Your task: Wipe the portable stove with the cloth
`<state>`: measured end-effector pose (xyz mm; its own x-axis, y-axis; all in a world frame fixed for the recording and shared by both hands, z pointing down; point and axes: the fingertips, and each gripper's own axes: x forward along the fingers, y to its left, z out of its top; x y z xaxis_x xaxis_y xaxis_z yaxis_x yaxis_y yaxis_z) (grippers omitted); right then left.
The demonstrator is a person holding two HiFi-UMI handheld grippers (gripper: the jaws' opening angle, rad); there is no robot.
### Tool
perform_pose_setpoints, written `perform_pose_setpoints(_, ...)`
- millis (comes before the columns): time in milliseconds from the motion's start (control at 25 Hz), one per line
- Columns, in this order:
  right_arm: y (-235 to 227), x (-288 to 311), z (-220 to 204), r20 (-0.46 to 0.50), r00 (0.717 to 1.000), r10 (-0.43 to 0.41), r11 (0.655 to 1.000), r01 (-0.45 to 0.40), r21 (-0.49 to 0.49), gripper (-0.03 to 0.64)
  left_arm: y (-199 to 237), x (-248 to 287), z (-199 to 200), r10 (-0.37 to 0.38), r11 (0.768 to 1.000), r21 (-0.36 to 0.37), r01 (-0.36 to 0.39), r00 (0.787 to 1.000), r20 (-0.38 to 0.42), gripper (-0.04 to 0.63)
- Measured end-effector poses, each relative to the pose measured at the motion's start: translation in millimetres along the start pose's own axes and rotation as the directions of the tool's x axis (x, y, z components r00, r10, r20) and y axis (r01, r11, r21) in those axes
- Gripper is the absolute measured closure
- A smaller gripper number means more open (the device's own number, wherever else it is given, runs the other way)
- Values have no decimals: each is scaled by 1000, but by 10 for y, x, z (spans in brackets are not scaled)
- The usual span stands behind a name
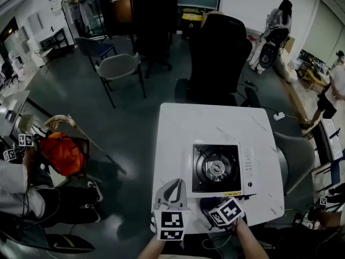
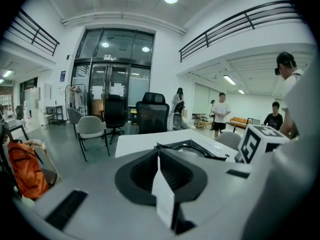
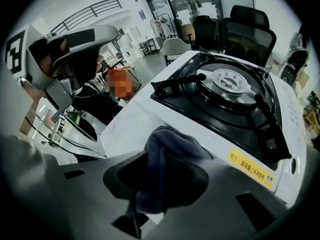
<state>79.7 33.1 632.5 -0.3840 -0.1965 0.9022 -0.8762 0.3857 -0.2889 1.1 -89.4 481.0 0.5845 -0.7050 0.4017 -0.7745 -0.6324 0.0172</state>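
A: Entry: right gripper (image 3: 150, 181). Jaw state?
B: Jaws clamped on the dark blue cloth (image 3: 172, 144). The cloth bunches between them and bulges forward past the tips.
A: Cloth position relative to the portable stove (image 1: 221, 169)?
B: At the stove's near edge, by the corner left of the yellow label (image 3: 252, 167). It appears to touch the white casing, but contact is not certain. The burner (image 3: 231, 81) lies beyond it, mid-grate.
A: Left gripper (image 2: 162, 184)?
B: Jaws together, nothing between them. It hovers over the near part of the white table (image 1: 178, 128), just left of the stove and beside the right gripper.
A: Stove placement?
B: On the table's near right part, with the control strip along its right side.
A: Surroundings?
B: A black office chair (image 1: 218, 53) stands behind the table, and a grey chair (image 1: 118, 66) stands farther left.
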Motion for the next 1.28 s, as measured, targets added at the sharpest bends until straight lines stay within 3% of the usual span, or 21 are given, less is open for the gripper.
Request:
perform_pose_setpoints(760,505,194,372,-72,994,83,984,-93,-152,511,520,-222,-31,122,990,-71,-122,993,-5,574)
perform_pose_setpoints(1280,935,329,615,-115,981,159,937,-187,-296,511,739,-345,-103,201,974,-106,-201,980,-4,574)
